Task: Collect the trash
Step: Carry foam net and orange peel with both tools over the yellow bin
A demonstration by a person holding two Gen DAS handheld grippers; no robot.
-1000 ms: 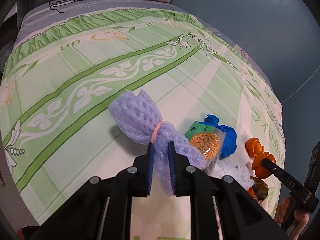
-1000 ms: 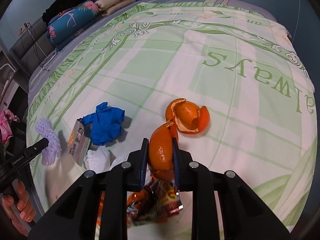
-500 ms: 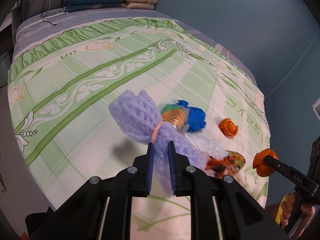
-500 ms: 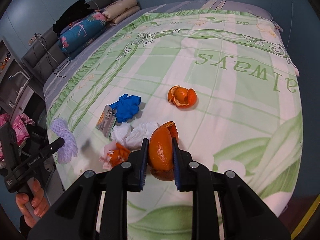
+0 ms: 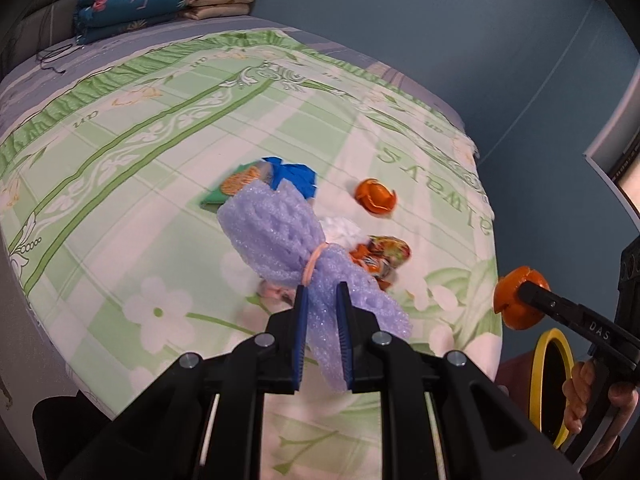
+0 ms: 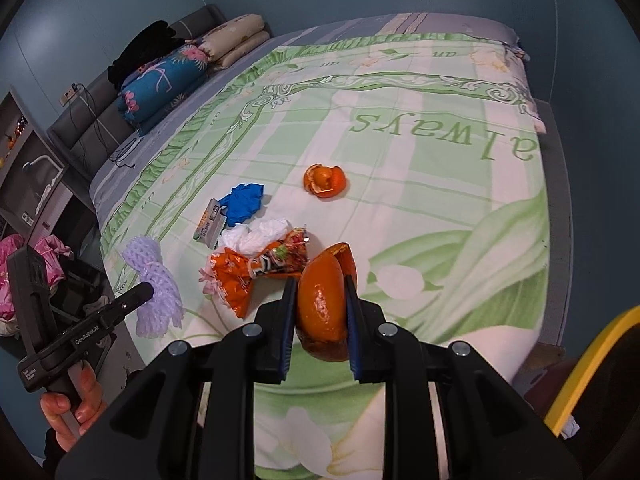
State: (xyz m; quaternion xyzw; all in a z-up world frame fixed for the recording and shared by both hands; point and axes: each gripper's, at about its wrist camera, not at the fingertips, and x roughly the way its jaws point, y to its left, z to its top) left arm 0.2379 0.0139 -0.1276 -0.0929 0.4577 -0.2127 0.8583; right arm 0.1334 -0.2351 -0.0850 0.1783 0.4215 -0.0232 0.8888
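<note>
Both tools are loaded and held off the bed [image 6: 460,208], so the step in hand appears to be carrying: the left gripper [image 5: 322,330] is pinched nearly closed on the purple foam net [image 5: 276,236], and the right gripper [image 6: 320,322] is clamped on an orange peel [image 6: 322,300]. The next move likely calls for bringing both over the yellow-rimmed bin [image 6: 588,368] beside the bed's near corner and releasing. Only the bin's rim shows; its inside is dark, and farther onto the bed the wrappers [image 6: 256,270], tissue [image 6: 256,236], blue glove [image 6: 242,202] and second peel [image 6: 324,180] remain.

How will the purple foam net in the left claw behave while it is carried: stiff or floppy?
The purple foam net is probably soft: the left claw pinches it narrow. It likely weighs little, since its free end stands out without drooping. The open mesh may snag.
</note>
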